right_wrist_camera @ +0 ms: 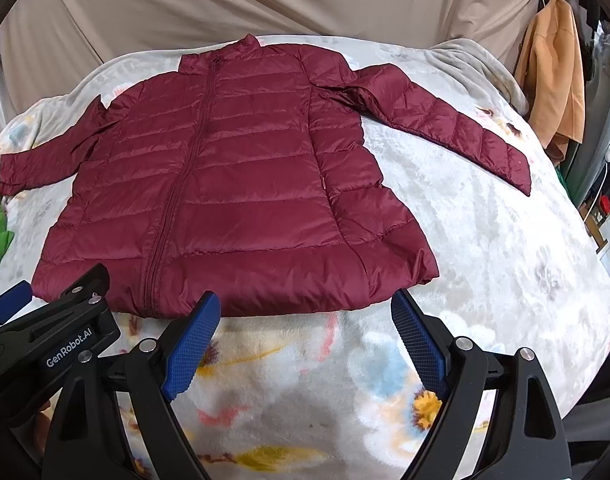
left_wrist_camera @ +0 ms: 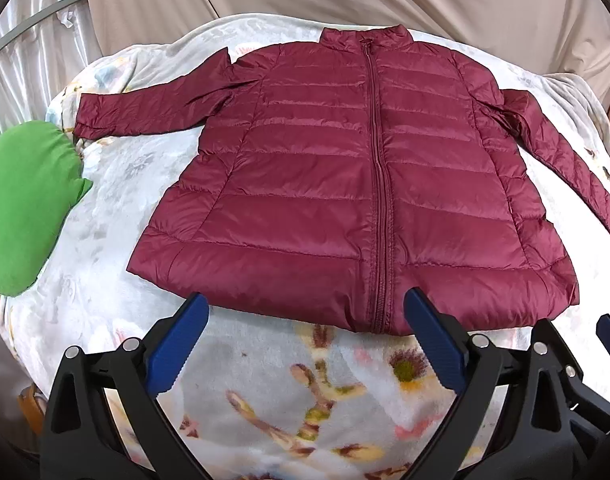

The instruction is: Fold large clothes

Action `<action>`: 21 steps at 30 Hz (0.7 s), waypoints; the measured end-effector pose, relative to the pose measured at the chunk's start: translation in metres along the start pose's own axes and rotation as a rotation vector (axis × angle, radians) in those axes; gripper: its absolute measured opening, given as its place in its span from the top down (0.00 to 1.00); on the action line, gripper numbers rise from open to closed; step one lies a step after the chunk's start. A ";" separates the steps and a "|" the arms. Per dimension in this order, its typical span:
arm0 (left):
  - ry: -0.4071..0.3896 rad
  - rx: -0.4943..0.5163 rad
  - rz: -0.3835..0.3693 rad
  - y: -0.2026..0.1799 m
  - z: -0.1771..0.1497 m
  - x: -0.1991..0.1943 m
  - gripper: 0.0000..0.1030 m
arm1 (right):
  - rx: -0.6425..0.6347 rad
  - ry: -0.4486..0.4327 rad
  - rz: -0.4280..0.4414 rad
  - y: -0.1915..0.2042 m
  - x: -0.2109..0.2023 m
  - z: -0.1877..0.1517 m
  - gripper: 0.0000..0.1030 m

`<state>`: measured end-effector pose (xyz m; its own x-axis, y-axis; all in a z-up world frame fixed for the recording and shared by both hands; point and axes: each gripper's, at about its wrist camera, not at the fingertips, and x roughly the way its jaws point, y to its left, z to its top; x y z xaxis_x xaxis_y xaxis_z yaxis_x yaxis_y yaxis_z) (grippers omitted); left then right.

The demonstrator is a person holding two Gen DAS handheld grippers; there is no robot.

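Observation:
A maroon quilted jacket (left_wrist_camera: 345,184) (right_wrist_camera: 225,184) lies flat and front up on a floral blanket (left_wrist_camera: 265,384). It is zipped, its collar points away from me, and both sleeves are spread out to the sides. My left gripper (left_wrist_camera: 305,298) hovers open just before the hem, left of the zipper's bottom end, with nothing between its blue pads. My right gripper (right_wrist_camera: 305,298) stands open and empty at the hem's right part, close beside the left one. Each gripper shows at the edge of the other's view.
A green cushion (left_wrist_camera: 21,208) rests on the blanket's left side near the left sleeve cuff. Beige fabric (right_wrist_camera: 265,4) hangs behind the bed. An orange garment (right_wrist_camera: 553,72) hangs at the far right, with room clutter beyond the bed edge.

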<state>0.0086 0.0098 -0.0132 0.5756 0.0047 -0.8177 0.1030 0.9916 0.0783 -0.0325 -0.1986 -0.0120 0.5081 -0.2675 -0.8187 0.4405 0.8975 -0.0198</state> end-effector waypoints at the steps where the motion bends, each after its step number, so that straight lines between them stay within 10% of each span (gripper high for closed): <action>1: 0.000 0.000 0.000 0.001 0.000 0.000 0.07 | -0.001 0.001 0.000 0.002 0.001 0.001 0.17; 21: 0.002 0.000 0.001 -0.001 0.001 0.000 0.09 | 0.003 0.010 0.000 -0.001 0.002 0.003 0.18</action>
<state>0.0092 0.0085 -0.0127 0.5740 0.0063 -0.8188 0.1021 0.9916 0.0793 -0.0298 -0.2016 -0.0123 0.5011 -0.2640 -0.8242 0.4427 0.8965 -0.0180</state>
